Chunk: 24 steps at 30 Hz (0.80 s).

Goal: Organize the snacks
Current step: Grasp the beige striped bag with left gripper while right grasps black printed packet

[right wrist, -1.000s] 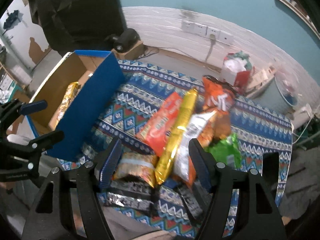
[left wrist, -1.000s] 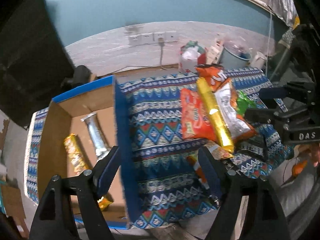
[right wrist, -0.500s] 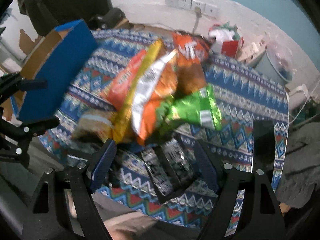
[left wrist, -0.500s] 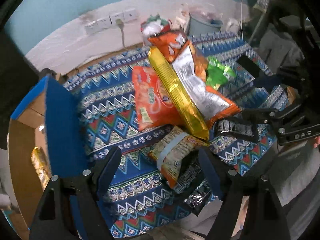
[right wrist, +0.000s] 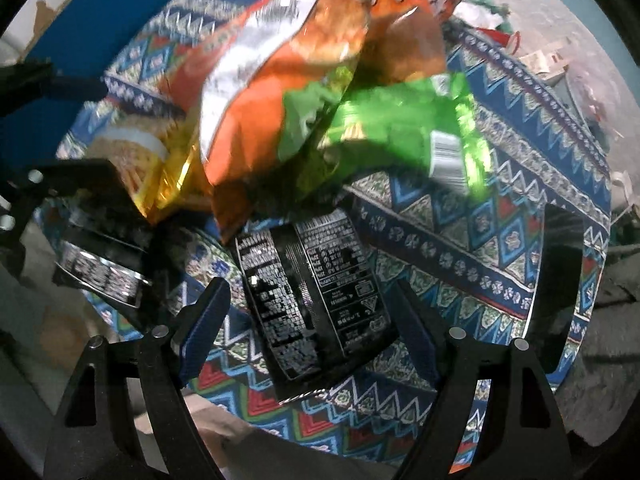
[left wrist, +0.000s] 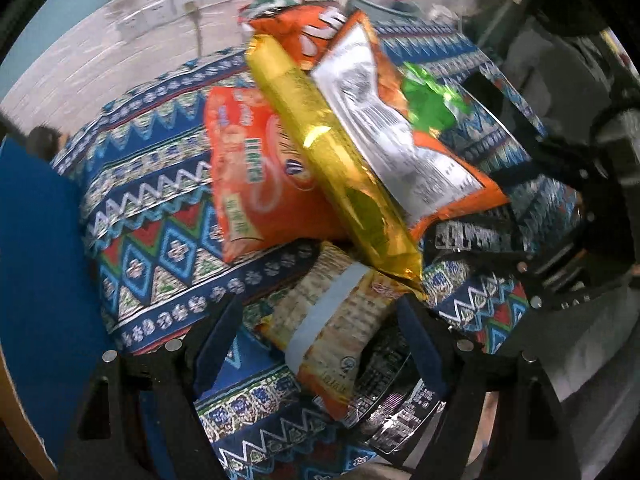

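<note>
A patterned blue cloth (left wrist: pixel 160 208) covers the table, with snacks heaped at its middle and a blue box wall (left wrist: pixel 36 280) at the edge, likely the place they go. The left gripper (left wrist: pixel 320 344) points down with fingers apart either side of a cracker pack (left wrist: pixel 332 328), not pressing it, apparently lining up a pick. The right gripper (right wrist: pixel 308 320) straddles a black packet (right wrist: pixel 316 292) lying flat, fingers spread, nothing held
</note>
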Available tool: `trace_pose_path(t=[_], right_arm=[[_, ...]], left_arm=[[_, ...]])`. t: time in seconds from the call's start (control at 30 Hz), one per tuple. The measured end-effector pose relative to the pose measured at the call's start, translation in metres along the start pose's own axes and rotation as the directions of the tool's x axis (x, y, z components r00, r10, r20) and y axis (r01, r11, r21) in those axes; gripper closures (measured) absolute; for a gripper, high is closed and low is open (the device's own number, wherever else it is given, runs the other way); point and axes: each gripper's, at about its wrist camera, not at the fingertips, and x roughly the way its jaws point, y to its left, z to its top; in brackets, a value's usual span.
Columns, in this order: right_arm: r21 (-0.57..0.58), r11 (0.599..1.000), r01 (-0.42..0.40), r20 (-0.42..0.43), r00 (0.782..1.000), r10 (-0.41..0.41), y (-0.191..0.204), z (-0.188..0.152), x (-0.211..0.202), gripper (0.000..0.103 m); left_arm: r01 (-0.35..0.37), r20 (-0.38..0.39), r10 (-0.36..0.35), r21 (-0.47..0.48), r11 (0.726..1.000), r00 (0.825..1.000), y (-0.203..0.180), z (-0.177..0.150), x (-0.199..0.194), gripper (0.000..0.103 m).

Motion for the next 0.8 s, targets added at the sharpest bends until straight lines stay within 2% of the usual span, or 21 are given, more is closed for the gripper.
trace_pose_path(t=[0.2, 0.43, 0.5, 0.53, 0.63, 0.67, 0.8], right_arm=[[0.004, 1.0, -0.008, -0.04, 0.999, 0.008, -0.007, 0.002, 0.019, 0.022], [0.022, 0.999, -0.03, -0.052, 0.998, 0.031, -0.017, 0.007, 0.034, 0.022], [0.037, 0.999, -0.038, -0.049, 0.998, 0.04, -0.017, 0.006, 0.034, 0.024], [0.042, 0.998, -0.042, -0.044, 0.998, 0.044, -0.019, 0.006, 0.035, 0.029], [0.05, 0.998, -0.036, -0.027, 0.999, 0.037, -0.021, 0.006, 0.033, 0.039], [0.055, 0.998, -0.035, -0.022, 0.999, 0.037, -0.021, 0.005, 0.032, 0.039], [0.084, 0.996, -0.014, -0.015, 1.0, 0.015, -0.027, -0.002, 0.02, 0.039]], left_arm=[[-0.014, -0.053, 0.017, 0.073, 0.997, 0.998, -0.015, 0.004, 0.027, 0.022], [0.012, -0.07, -0.008, 0.061, 0.998, 0.998, -0.017, 0.012, 0.043, 0.022], [0.03, -0.066, -0.026, 0.05, 0.998, 0.997, -0.017, 0.014, 0.045, 0.029], [0.03, -0.065, -0.027, 0.046, 0.999, 0.998, -0.019, 0.016, 0.047, 0.031], [0.021, -0.069, -0.018, 0.043, 0.999, 0.997, -0.021, 0.015, 0.049, 0.048], [0.021, -0.069, -0.018, 0.041, 0.999, 0.997, -0.017, 0.014, 0.046, 0.052], [-0.007, -0.07, 0.009, 0.03, 1.0, 0.997, -0.013, 0.009, 0.037, 0.057]])
